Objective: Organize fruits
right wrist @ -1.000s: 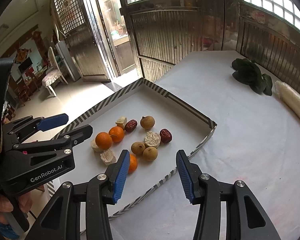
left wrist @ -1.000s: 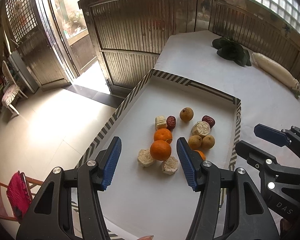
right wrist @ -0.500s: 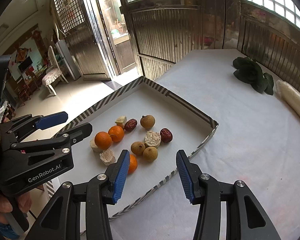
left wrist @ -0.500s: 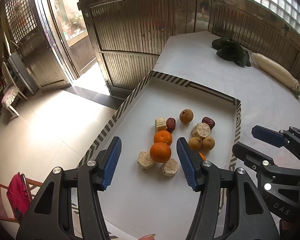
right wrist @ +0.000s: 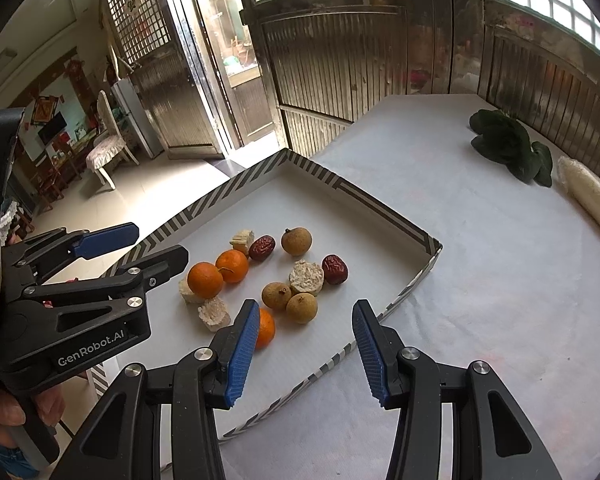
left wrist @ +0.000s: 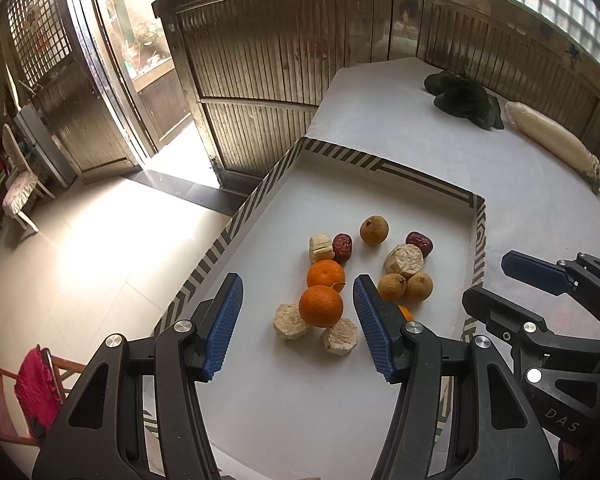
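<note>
Hovering above striped tray on counter: left gripper, right gripper, both spread, empty. Fruits clustered in tray: oranges, longans, red dates.

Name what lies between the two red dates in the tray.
In the right wrist view, a brown longan lies between the left date and the right date; a pale chunk sits just nearer.

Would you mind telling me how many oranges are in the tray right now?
3: two side by side at the left of the pile, and one nearer the camera, partly hidden behind the right tongs' left finger.
</note>
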A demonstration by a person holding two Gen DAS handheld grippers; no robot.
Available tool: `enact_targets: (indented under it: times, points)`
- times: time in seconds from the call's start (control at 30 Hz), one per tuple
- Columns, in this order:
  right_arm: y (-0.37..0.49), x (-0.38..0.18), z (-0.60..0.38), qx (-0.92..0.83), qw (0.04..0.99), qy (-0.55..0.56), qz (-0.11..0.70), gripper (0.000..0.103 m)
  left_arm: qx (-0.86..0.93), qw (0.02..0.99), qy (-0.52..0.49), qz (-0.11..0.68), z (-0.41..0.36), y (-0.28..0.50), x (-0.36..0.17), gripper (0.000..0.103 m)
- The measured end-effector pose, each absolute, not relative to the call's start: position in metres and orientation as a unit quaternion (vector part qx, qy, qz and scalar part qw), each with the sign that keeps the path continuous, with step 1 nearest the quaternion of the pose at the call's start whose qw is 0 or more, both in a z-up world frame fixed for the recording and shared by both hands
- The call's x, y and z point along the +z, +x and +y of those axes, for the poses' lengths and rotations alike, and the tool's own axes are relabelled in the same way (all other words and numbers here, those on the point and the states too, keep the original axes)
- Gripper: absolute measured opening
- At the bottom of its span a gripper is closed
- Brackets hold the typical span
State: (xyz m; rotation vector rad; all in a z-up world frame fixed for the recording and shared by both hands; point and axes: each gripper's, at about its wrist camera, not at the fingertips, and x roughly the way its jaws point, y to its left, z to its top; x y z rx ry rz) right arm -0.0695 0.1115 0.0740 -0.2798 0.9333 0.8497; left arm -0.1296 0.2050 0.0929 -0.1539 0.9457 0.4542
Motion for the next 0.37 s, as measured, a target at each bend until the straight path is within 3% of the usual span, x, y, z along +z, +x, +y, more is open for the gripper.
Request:
enact_targets:
  times: [0.37]
  points:
    - [-0.061, 0.071, 0.1, 0.384, 0.805, -0.116, 0.437, 0.046, 0.211, 0.865, -0.053, 0.452, 0.196, -0.121, 0.089, 0.058]
